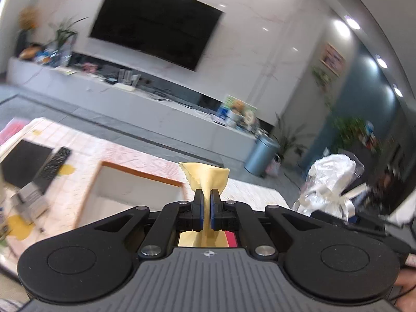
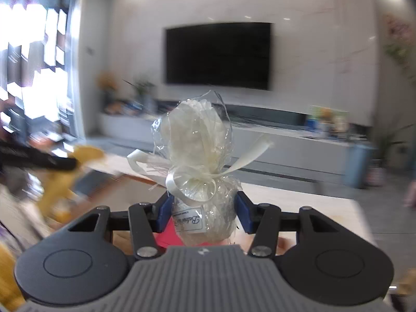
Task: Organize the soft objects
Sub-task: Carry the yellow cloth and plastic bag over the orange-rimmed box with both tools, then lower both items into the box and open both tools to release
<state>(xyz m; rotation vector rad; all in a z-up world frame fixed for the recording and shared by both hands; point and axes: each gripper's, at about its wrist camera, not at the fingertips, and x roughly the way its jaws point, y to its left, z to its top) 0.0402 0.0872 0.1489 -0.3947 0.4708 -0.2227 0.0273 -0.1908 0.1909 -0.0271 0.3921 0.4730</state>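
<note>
My left gripper (image 1: 207, 199) is shut on a yellow cloth (image 1: 208, 175), which bunches above the fingertips and hangs below them, held in the air over the table. My right gripper (image 2: 202, 205) is shut on a white soft bundle wrapped in clear cellophane (image 2: 197, 140) with a cream ribbon bow and a small label. The same bundle shows at the right of the left wrist view (image 1: 330, 179). The yellow cloth shows blurred at the left of the right wrist view (image 2: 65, 171).
A wooden-rimmed open box (image 1: 96, 179) sits on the patterned table (image 1: 65, 135) below. A black remote (image 1: 53, 165) and a dark tablet (image 1: 23, 161) lie at left. A TV (image 1: 156, 23), a low cabinet (image 1: 156, 104) and a grey bin (image 1: 261, 156) stand beyond.
</note>
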